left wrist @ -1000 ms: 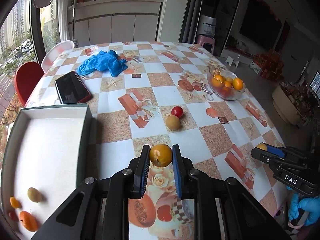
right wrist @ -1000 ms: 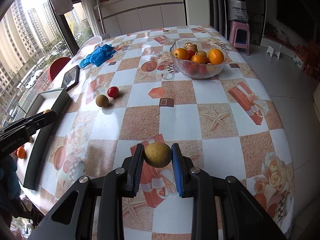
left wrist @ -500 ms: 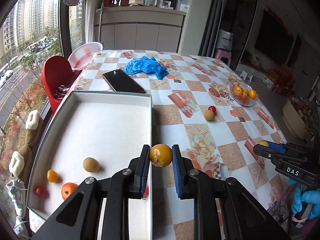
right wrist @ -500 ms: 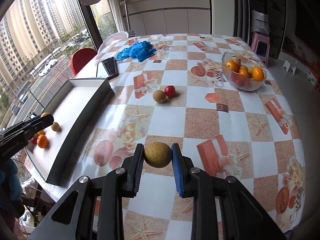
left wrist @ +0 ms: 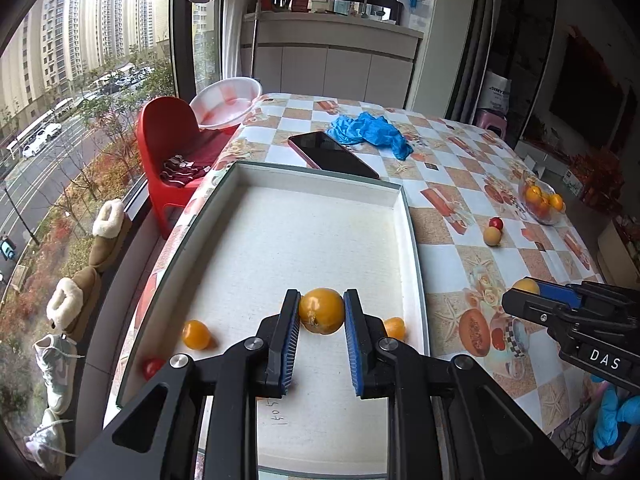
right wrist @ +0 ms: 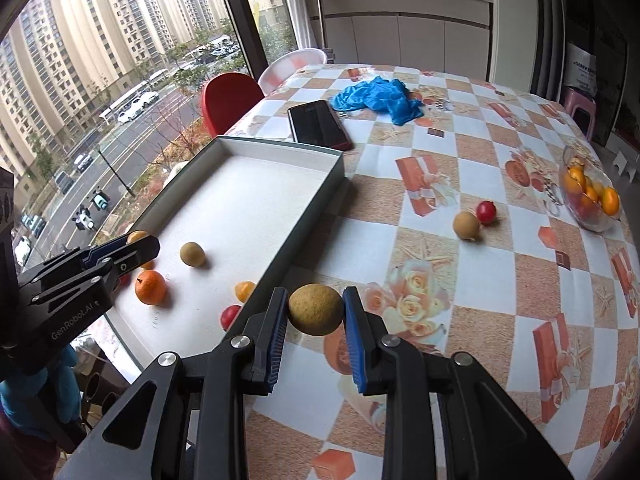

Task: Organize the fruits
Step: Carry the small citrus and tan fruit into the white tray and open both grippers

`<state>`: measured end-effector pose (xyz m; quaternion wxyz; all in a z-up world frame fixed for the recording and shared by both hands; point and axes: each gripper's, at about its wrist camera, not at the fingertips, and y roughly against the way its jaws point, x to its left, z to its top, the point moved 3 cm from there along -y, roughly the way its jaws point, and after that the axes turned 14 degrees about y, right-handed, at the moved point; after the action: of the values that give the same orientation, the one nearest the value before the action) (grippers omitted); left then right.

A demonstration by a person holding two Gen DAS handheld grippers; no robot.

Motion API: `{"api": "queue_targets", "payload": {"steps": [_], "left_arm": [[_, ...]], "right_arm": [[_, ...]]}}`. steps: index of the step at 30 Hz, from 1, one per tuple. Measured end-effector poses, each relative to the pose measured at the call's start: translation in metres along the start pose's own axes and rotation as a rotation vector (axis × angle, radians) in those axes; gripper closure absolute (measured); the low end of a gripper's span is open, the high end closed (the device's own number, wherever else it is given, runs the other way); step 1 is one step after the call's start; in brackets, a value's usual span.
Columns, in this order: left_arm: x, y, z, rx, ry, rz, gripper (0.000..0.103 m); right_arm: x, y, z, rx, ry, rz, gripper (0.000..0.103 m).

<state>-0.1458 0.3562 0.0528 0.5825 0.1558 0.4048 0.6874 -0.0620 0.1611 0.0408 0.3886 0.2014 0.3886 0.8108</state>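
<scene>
My left gripper [left wrist: 322,312] is shut on a yellow-orange fruit [left wrist: 321,310] and hangs over the near part of the white tray [left wrist: 408,216]. Several small fruits lie in the tray, among them an orange one [left wrist: 195,334] and a red one [left wrist: 152,367]. In the right wrist view my right gripper [right wrist: 316,310] is shut on a brown round fruit [right wrist: 316,309], over the tablecloth just right of the tray wall [right wrist: 320,200]. A brown fruit [right wrist: 466,225] and a red fruit [right wrist: 486,212] lie together on the table. A glass bowl [right wrist: 596,222] of oranges stands at the far right.
A phone [left wrist: 332,155] and crumpled blue gloves [left wrist: 370,130] lie beyond the tray. A red chair [left wrist: 168,136] and a white basin [left wrist: 226,102] stand at the table's far left edge by the window. A blue-gloved hand [left wrist: 616,416] holds the right gripper.
Both grippers have swung left with their fruits. The left one went from over the tablecloth to over the tray. The right one came up beside the tray's right wall.
</scene>
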Motion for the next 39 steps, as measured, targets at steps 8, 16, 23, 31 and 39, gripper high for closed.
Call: {"api": "queue_targets", "payload": {"steps": [8, 16, 23, 31, 39], "left_arm": [[0.015, -0.008, 0.004, 0.0, 0.015, 0.02, 0.08], [0.029, -0.015, 0.004, 0.011, 0.041, 0.031, 0.08], [0.033, -0.024, 0.004, 0.025, 0.048, 0.04, 0.08], [0.034, -0.031, -0.003, 0.036, 0.048, 0.054, 0.08], [0.037, -0.032, -0.008, 0.016, 0.049, 0.119, 0.029]], "right_arm": [[0.032, -0.017, 0.023, 0.009, 0.052, 0.042, 0.073], [0.052, -0.034, 0.036, 0.029, 0.073, 0.077, 0.073], [0.057, -0.047, 0.04, 0.055, 0.086, 0.075, 0.073], [0.057, -0.057, 0.036, 0.089, 0.084, 0.081, 0.073], [0.051, -0.054, 0.042, 0.07, 0.081, 0.055, 0.033]]}}
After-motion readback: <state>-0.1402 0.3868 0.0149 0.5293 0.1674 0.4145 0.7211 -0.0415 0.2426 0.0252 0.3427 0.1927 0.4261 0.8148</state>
